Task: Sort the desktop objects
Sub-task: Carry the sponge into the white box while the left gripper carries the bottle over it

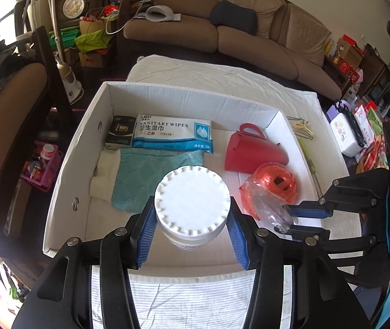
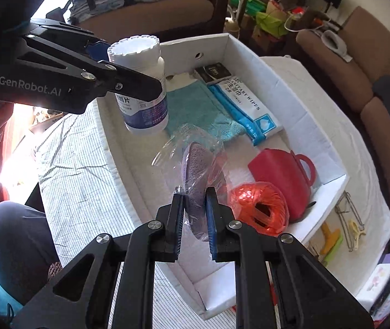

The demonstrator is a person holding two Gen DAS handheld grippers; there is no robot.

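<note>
Two grippers hung loaded over a white cardboard box (image 1: pixel 96 101) on a cloth-covered table, each carrying an item apparently bound for it.

On the left, the left gripper (image 1: pixel 192 219) was clamped on a white-capped pill bottle (image 1: pixel 192 200), its blue pads pressed against the neck just under the ridged cap. The bottle stood upright, its long axis vertical, and hung above the near-left part of the box, over the edge of a teal towel (image 1: pixel 153 175). From the right wrist view the bottle (image 2: pixel 142 90) hung clear of the box floor, so the drop looked to be straight down.

Beyond the towel, a black packet (image 1: pixel 120 131) and a pack of sanitary wipes (image 1: pixel 173 134) lay side by side against the far wall.

Toward the right, a red cup (image 1: pixel 252 150) lay tipped on its side, and a spool of orange twine (image 1: pixel 271 186) sat just in front of it. These two filled the right end of the box.

Farthest right, the right gripper (image 2: pixel 195 219) was closed narrowly on a grey-purple oval piece wrapped in clear plastic (image 2: pixel 197 175), held on edge with its long axis pointing away along the fingers. It hung just beside the twine (image 2: pixel 258 208), on its left. The bare strip of box floor between towel and twine appeared the likeliest landing spot, with the twine the nearest thing to knock.

Outside the box, a yellow clip (image 2: pixel 356 230) and wire hangers lay on the cloth.
</note>
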